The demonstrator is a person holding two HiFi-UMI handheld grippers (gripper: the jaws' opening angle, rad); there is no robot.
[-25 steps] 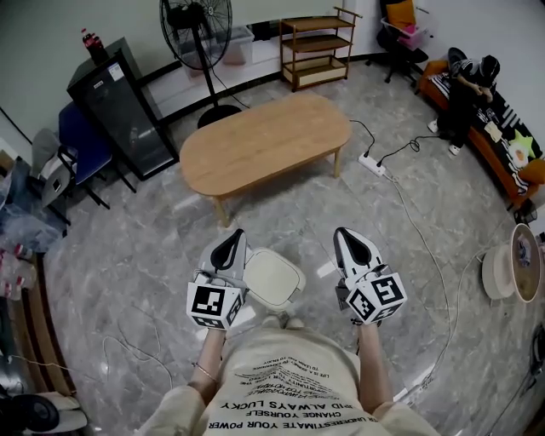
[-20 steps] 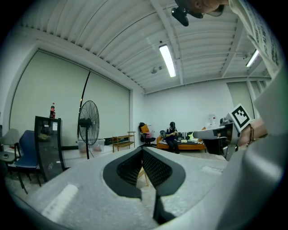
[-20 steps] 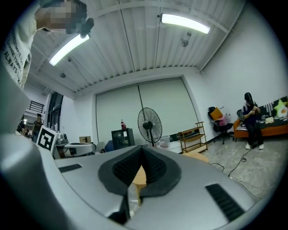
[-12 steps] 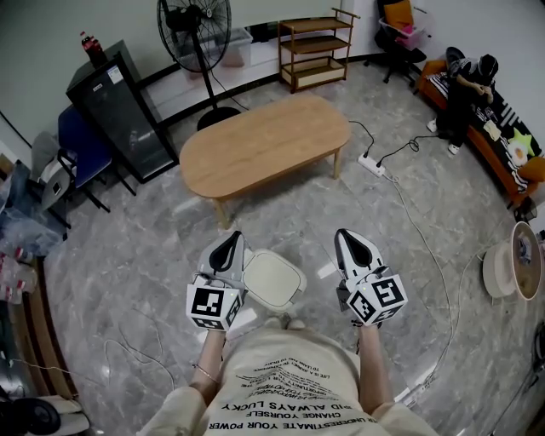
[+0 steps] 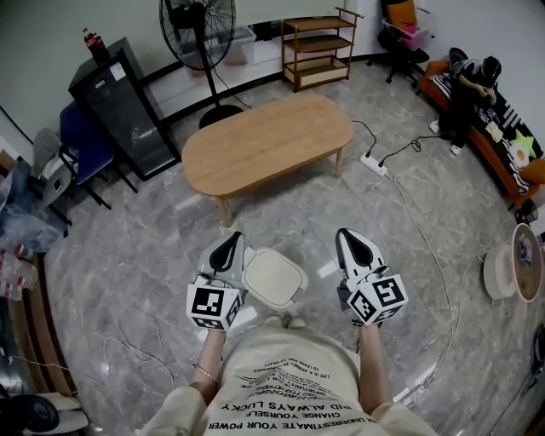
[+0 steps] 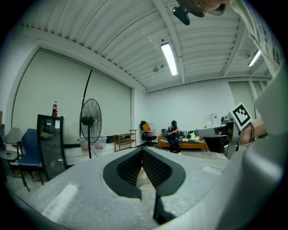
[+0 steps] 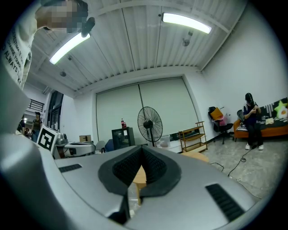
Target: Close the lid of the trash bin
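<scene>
Head view: the left tongs and right tongs are hovering level, each pressed together and pinching nothing. The trash bin is standing on the floor below and between them, nearer the left pair. Its lid is apparently lying flat already, which likely explains the hands-off hold.

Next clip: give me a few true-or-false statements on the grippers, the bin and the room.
1. Both the left gripper and the right gripper are shut and empty. True.
2. In the head view, the bin shows between the grippers. True.
3. The right gripper grips the bin's lid. False: it is shut on nothing, with a gap to the bin.
4. The fan stands on the table. False: it stands beyond the table.
</scene>
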